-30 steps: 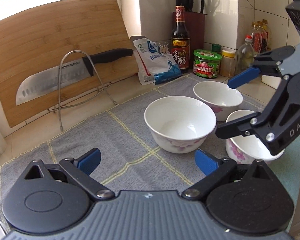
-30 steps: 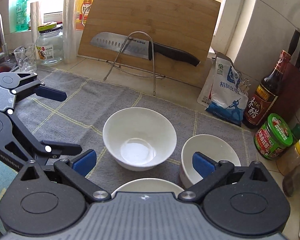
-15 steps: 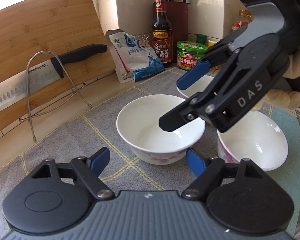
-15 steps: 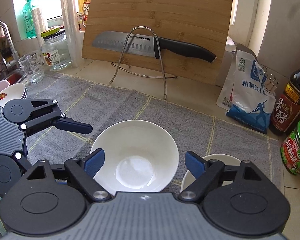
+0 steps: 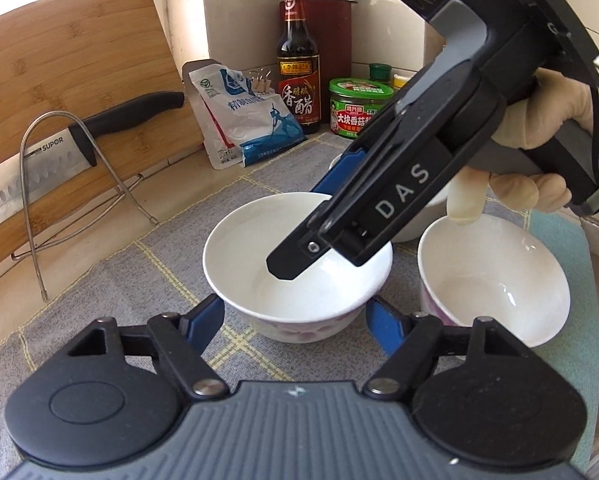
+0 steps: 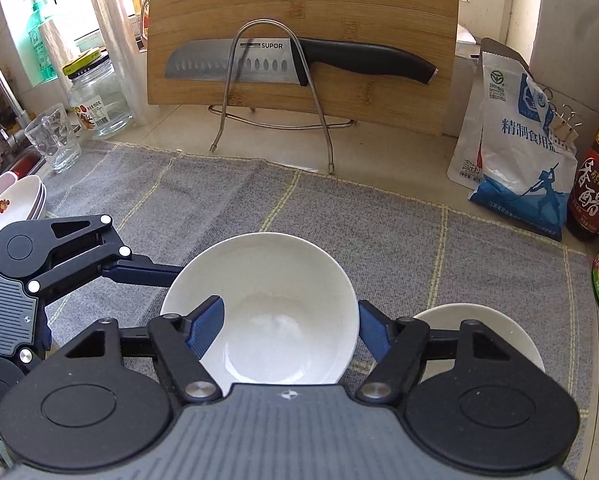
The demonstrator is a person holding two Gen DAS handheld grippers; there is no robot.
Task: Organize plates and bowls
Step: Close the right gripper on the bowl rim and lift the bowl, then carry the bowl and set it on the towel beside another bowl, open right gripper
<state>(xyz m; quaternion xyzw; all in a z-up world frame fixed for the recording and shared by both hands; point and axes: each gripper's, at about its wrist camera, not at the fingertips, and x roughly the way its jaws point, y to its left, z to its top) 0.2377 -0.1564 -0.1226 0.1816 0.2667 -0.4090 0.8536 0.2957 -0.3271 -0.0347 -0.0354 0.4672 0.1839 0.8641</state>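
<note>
Three white bowls sit on a grey cloth spread over the bench. The left hand-held gripper has its blue pads on either side of the middle bowl, low on its outer wall. Its jaws have just been closing, but whether the pads press on the bowl cannot be told. The right hand-held gripper, held by a gloved hand, straddles the same bowl's rim with one finger inside and the other outside. Its jaws have also just been closing and stand apart from the wall. A second bowl stands just beside the middle one. Stacked plates lie at the cloth's edge.
</note>
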